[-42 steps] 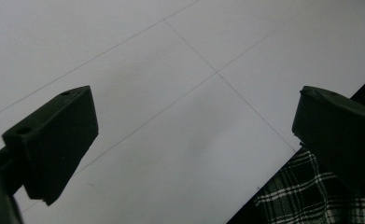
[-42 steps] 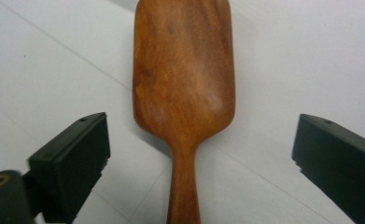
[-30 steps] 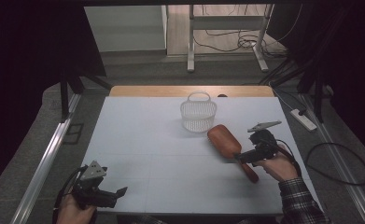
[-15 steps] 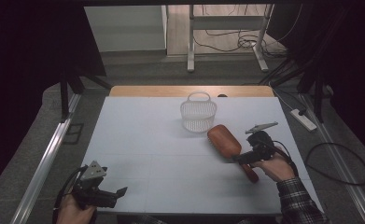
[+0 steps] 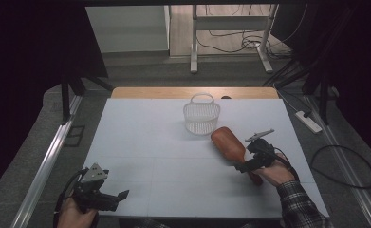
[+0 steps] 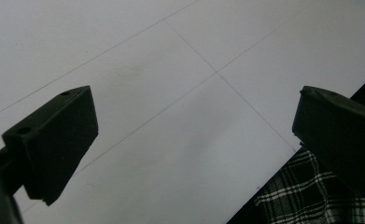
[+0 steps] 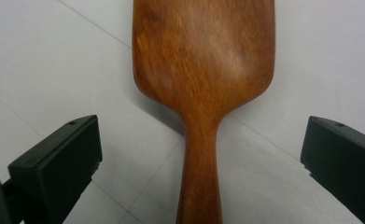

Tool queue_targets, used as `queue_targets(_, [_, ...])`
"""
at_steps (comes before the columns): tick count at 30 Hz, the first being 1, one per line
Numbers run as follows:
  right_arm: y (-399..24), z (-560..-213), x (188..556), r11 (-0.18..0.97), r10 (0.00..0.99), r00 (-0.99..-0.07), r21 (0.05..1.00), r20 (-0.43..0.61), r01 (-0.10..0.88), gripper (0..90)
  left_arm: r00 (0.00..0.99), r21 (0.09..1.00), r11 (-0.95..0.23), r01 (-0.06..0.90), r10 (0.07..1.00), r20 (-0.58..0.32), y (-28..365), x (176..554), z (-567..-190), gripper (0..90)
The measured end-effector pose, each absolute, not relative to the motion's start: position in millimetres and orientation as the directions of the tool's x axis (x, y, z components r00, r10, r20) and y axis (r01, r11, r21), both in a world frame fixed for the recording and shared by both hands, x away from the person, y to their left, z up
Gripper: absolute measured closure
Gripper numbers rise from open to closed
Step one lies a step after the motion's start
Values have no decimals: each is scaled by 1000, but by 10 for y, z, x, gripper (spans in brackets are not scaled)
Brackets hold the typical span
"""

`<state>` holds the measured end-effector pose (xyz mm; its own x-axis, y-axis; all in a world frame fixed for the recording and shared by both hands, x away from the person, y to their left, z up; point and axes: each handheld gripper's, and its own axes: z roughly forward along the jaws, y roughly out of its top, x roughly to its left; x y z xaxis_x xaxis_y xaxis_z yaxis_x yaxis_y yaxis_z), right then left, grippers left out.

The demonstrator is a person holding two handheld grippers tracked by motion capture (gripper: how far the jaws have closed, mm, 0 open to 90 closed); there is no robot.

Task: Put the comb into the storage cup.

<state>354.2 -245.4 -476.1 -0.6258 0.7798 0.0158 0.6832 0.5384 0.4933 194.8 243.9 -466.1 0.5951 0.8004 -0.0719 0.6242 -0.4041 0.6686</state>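
Wooden and reddish-brown, a paddle-shaped hairbrush (image 5: 228, 144) lies back-up on the white table (image 5: 150, 142), just beside the white plastic basket (image 5: 201, 114) on its near right side, head toward the basket and handle running toward the person. The basket stands upright with its handle raised, near the far edge of the table, and the brush head stops just short of its base.

Over the brush handle sits the right gripper (image 5: 242, 167), held in the person's right hand (image 5: 273, 172), whose plaid sleeve (image 5: 299, 209) comes up from the near edge. In the right gripper view its jaws are spread wide, one on each side of the handle (image 7: 200, 182), neither touching it; the handle runs up the middle between them and broadens into the smooth wooden back of the head (image 7: 203, 51).

Well apart from the basket, at the near left corner of the table, the left gripper (image 5: 119, 197) is held low in the left hand (image 5: 76, 216). In the left gripper view its jaws are also wide apart, with bare table between them and a strip of plaid cloth (image 6: 311, 196) past the table edge.
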Motion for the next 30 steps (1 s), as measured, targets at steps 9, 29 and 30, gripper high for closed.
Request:
queue_targets(9, [-2443,-4899,3554,564,777,-629,449,-5,693,0,596,668,-403,625,800,-75,2440,1951,-4662,11])
queue_targets(29, [-2415,-4957,3629,578,781,-625,400,-18,711,0,599,665,-413,623,798,-67,2428,1949,-4662,11])
queue_targets(30, [-2414,-4957,3639,577,779,-627,396,-7,714,0,600,665,-413,623,798,-66,2428,1949,-4662,11])
